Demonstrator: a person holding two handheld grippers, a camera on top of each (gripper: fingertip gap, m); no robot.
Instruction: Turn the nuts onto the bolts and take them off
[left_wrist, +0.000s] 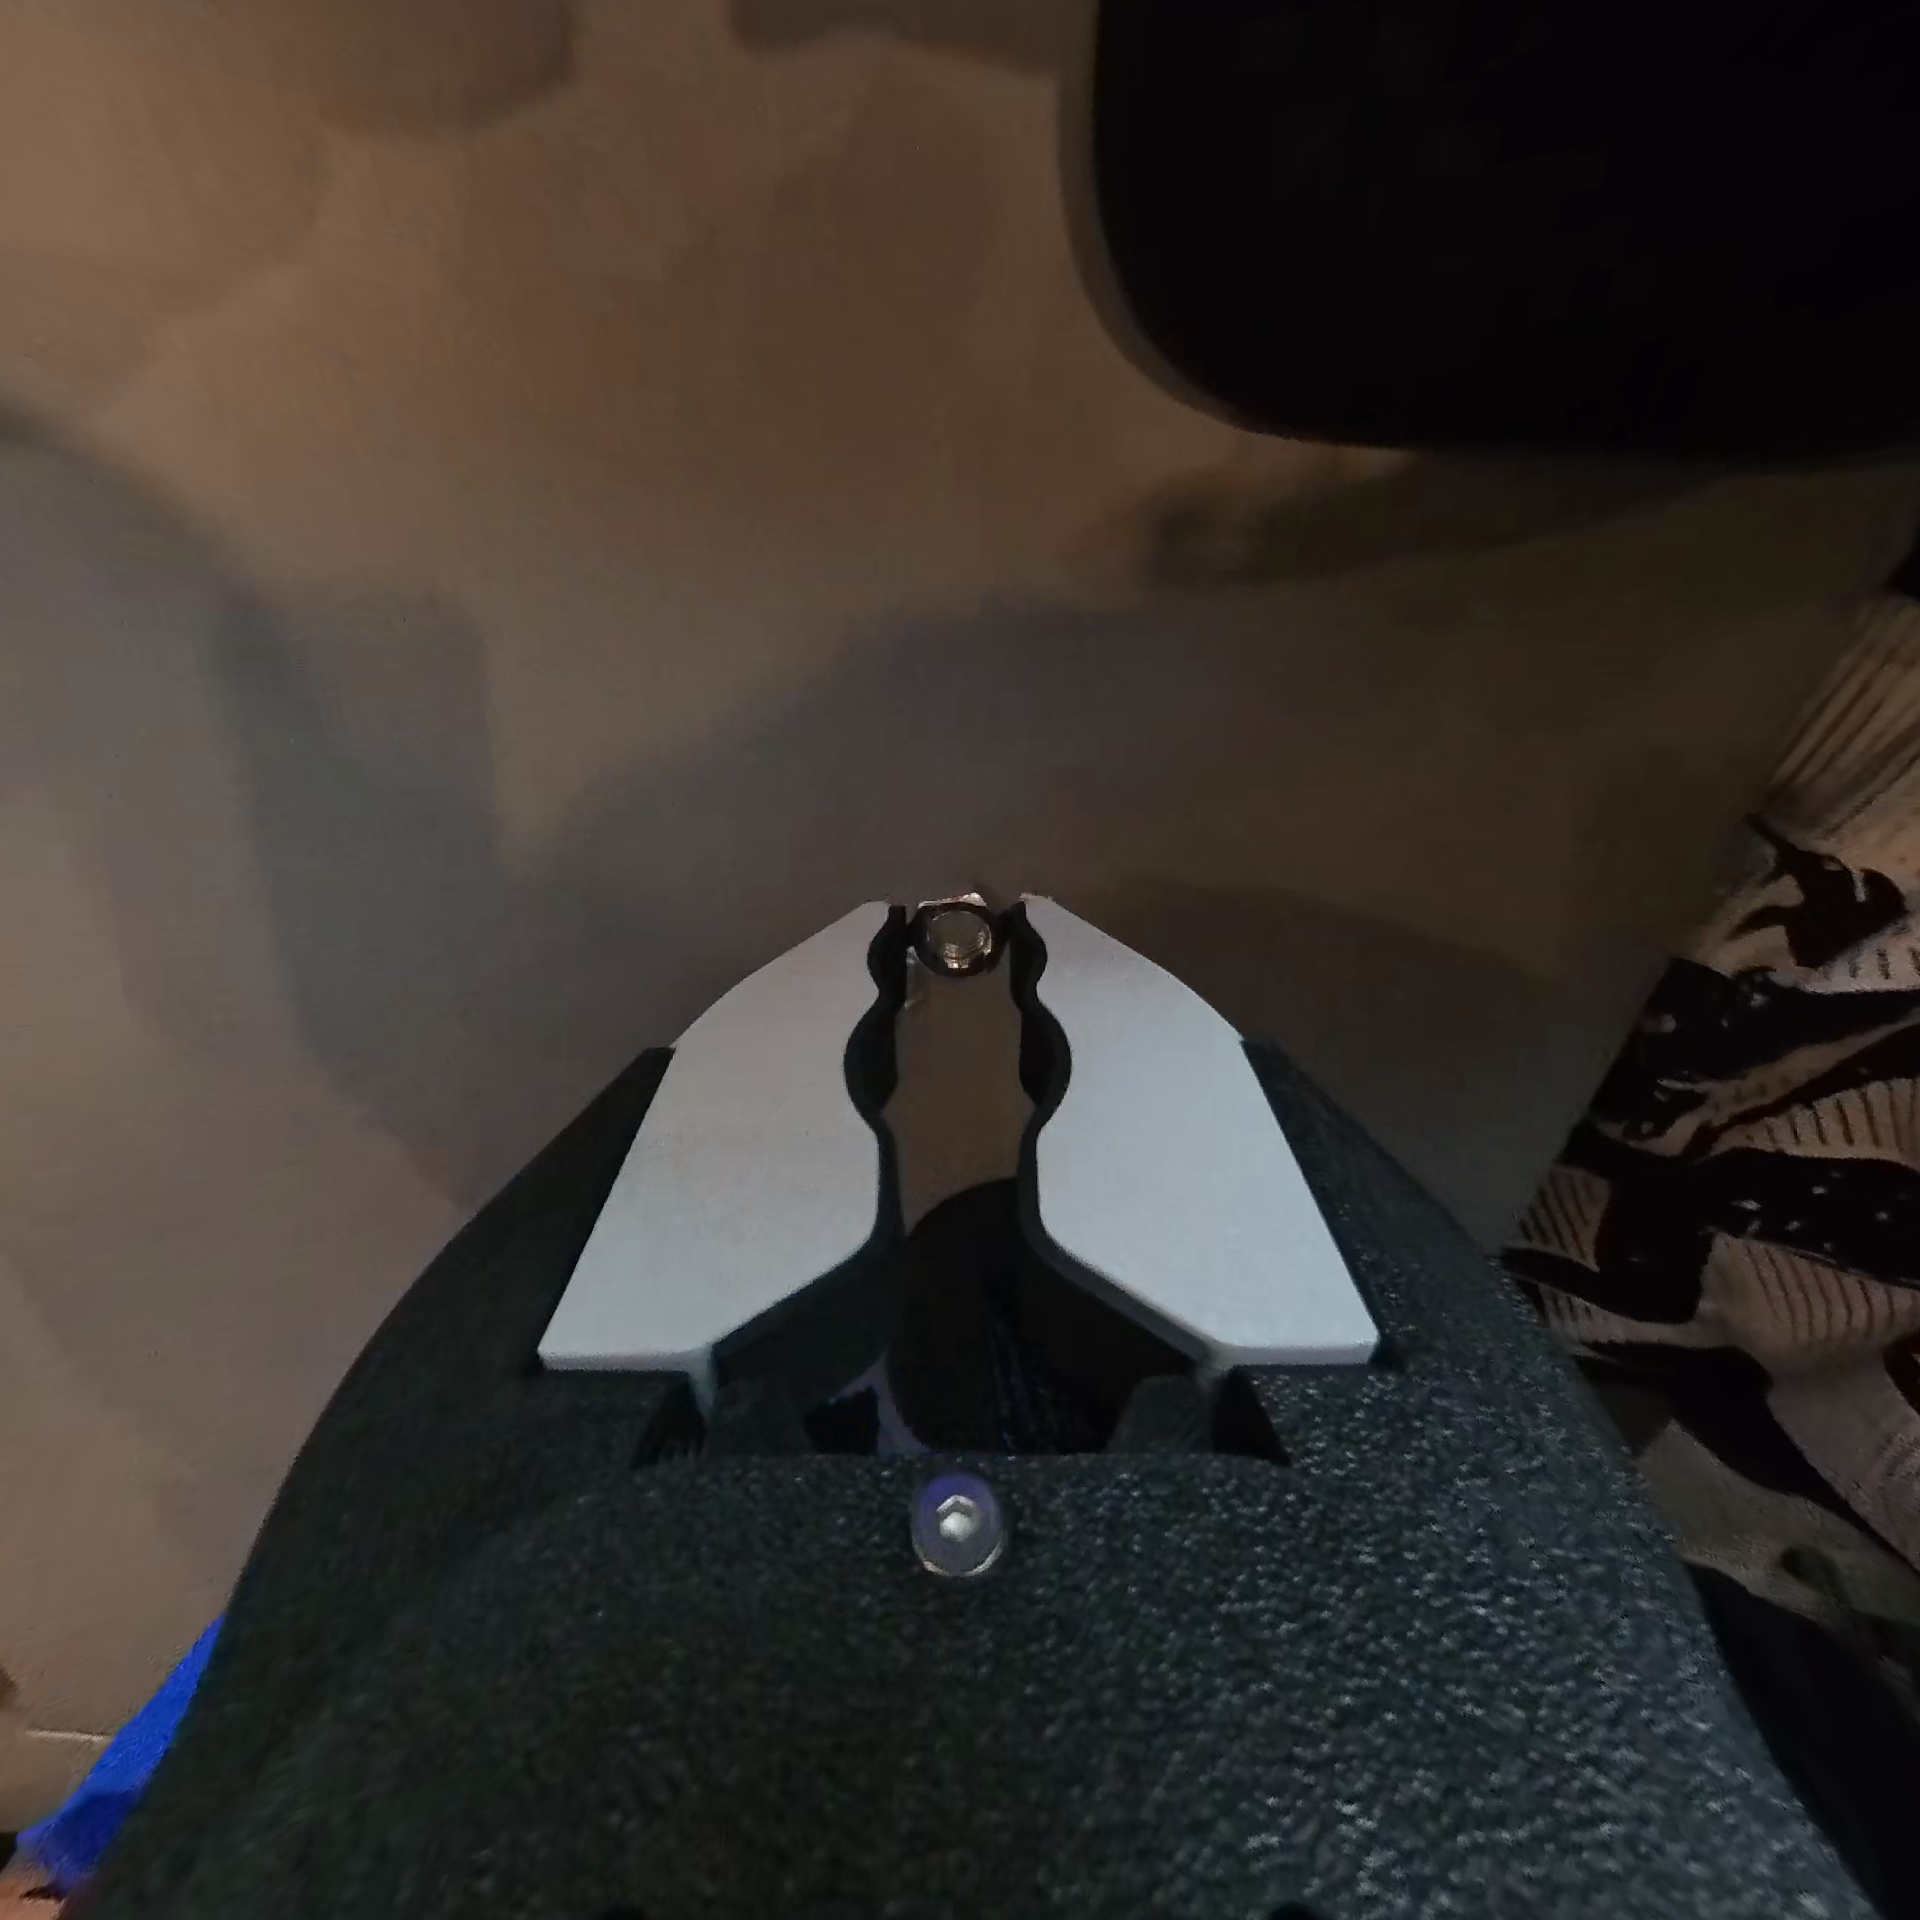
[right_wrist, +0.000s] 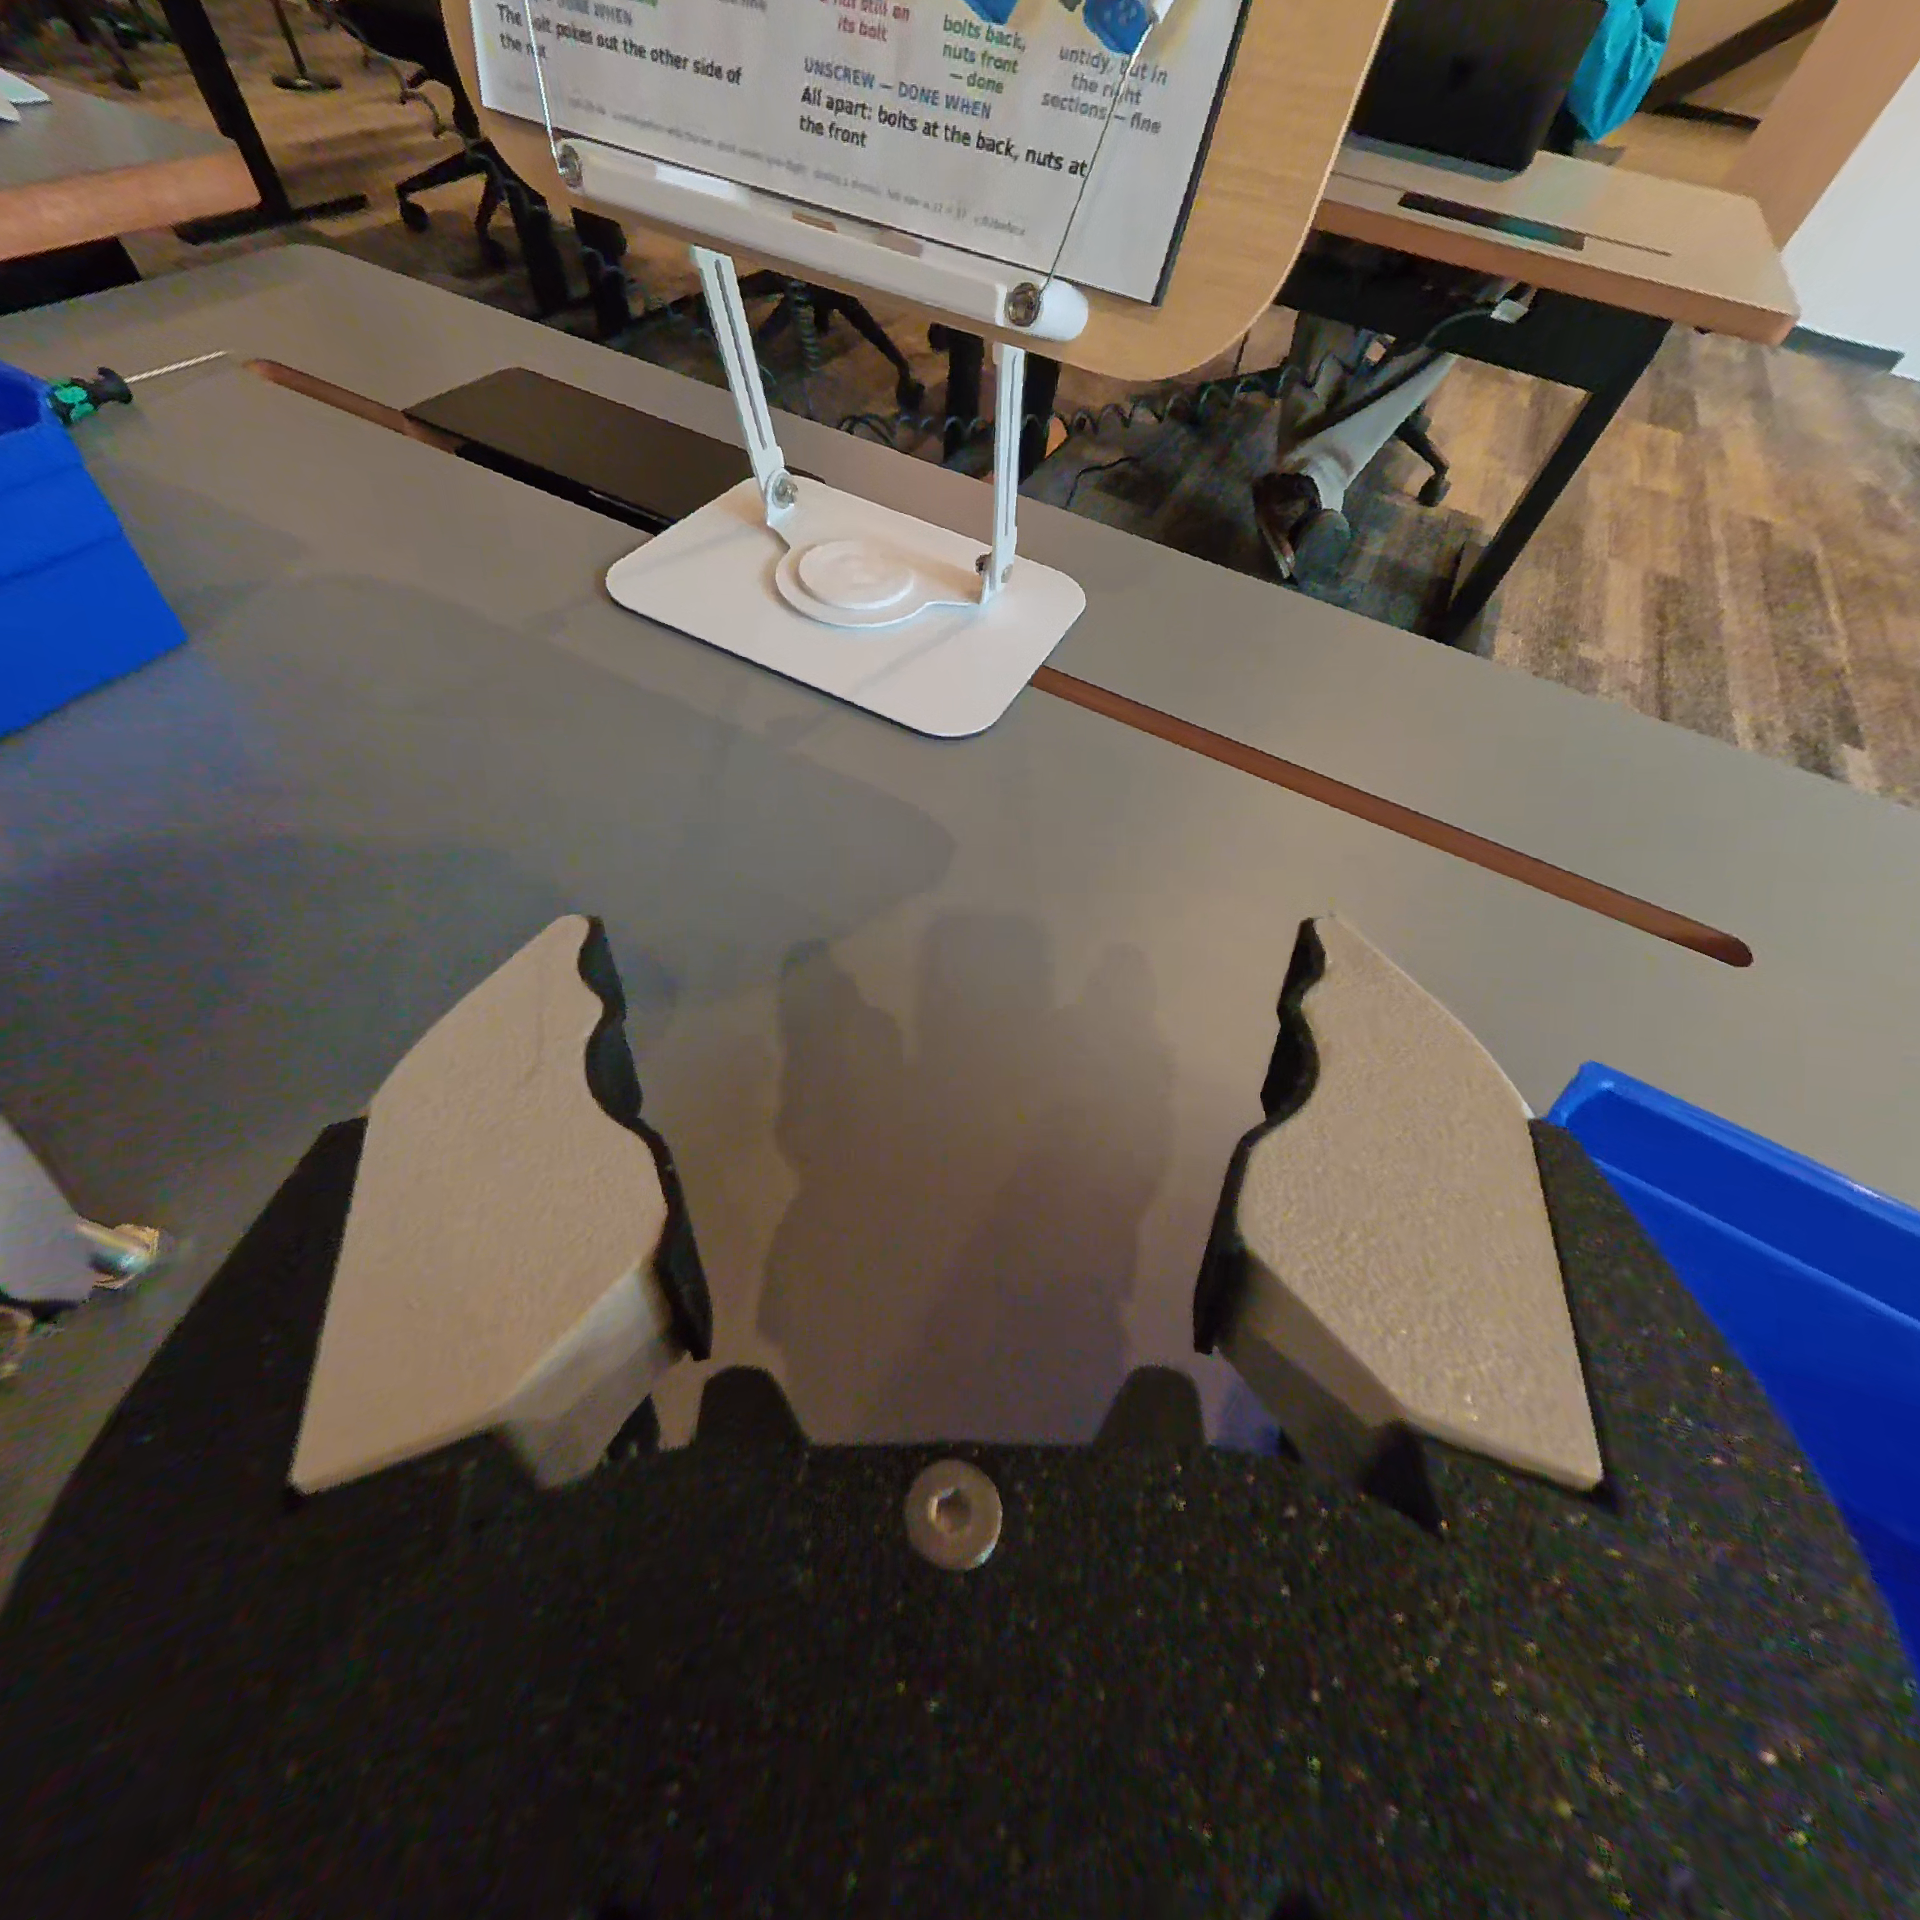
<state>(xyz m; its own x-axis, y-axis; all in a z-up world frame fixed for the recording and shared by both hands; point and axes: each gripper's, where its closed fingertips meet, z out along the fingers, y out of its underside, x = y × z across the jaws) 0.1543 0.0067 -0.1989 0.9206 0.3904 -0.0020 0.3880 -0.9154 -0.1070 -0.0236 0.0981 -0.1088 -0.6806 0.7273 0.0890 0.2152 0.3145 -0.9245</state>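
Left wrist view: left hand-held gripper (left_wrist: 951, 935) pinches a hex nut (left_wrist: 953, 940) at centre frame, ready for threading; right hand-held gripper (right_wrist: 951, 1039) gapes empty over the counter (right_wrist: 1247, 831).

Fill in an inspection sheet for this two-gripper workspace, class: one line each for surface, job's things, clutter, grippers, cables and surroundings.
Surface: grey table with a long brown slot; bare between the right gripper's fingers.
Job's things: one metal nut pinched at the left gripper's tips, bore facing the camera; no bolt clearly seen.
Clutter: white document stand holding a printed sheet; blue bin at right, another blue bin at left; green-handled tool at far left.
Grippers: left gripper shut on the nut; right gripper open, empty.
Cables: coiled leads under the desks beyond.
Surroundings: office desks, chairs, wood-look floor.
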